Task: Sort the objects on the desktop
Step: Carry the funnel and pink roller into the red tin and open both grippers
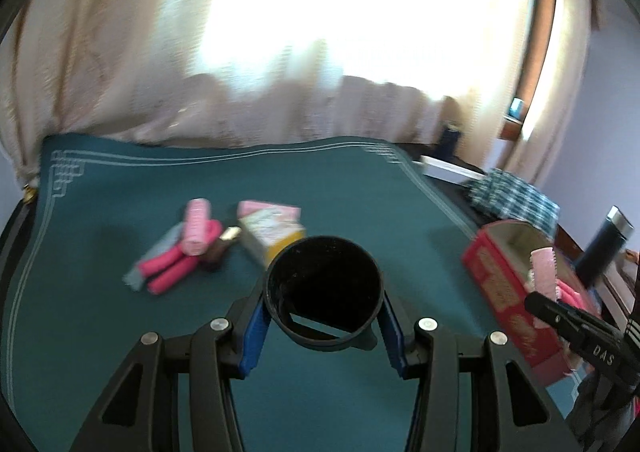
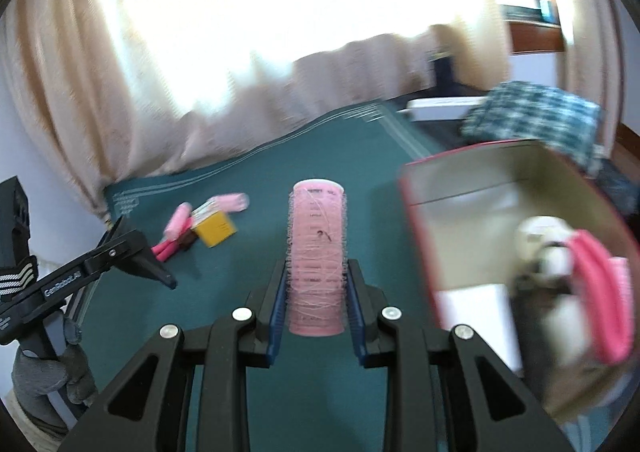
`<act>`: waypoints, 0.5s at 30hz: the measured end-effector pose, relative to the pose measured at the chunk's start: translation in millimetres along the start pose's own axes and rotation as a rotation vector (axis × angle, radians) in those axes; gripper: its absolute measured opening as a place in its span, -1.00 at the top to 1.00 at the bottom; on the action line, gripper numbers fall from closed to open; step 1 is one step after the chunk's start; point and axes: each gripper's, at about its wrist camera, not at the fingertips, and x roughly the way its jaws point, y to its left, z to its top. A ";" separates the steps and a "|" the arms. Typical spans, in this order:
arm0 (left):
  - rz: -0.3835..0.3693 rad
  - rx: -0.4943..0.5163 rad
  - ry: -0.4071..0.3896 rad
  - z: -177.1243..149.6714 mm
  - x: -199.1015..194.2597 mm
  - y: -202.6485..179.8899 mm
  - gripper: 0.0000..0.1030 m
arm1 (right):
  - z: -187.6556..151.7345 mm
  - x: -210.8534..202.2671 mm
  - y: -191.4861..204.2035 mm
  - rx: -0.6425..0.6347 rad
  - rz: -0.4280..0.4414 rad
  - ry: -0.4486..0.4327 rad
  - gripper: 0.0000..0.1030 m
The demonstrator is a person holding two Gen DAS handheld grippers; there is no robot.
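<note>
A black ring-shaped lid [image 1: 324,294] was gripped by the left claw [image 1: 325,326], its blue pads [image 1: 253,336] pressed on the rim at either side, above the green cloth-covered surface [image 1: 360,195]. A pink hair roller [image 2: 317,258] was clamped upright in the right claw [image 2: 318,312], with the pads closed on its lower half.

On the surface, to the far left of the left claw, a small pile was seen: a second pink roller [image 1: 197,227] laid across bright pink foam pieces [image 1: 176,264], with a small brown item [image 1: 220,246] touching them and a yellow-sided carton [image 1: 270,230] just beside it.

At the right edge of the surface an open red box [image 2: 416,211] was placed. Inside it a white block [image 2: 476,316], a white round object [image 2: 540,236] and pink foam pieces [image 2: 600,292] were made out, though blurred. Beyond the box a blue checked cloth [image 2: 536,111] was seen, and a dark flask [image 1: 610,244] stood at the far right in the left wrist view.
</note>
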 end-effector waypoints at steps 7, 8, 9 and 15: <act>-0.078 0.069 0.008 -2.2 4.4 -62.3 0.02 | -2.6 -42.0 -56.3 0.047 -0.078 -0.034 0.42; -0.087 0.080 0.010 -2.1 5.4 -71.1 0.02 | -3.9 -45.0 -62.0 0.050 -0.087 -0.032 0.42; -0.092 0.086 0.011 -2.2 5.7 -74.9 0.02 | -4.9 -45.8 -65.9 0.053 -0.090 -0.028 0.42; -0.134 0.140 0.025 -1.1 9.7 -112.4 0.02 | -15.5 -43.0 -78.0 0.064 -0.086 0.007 0.41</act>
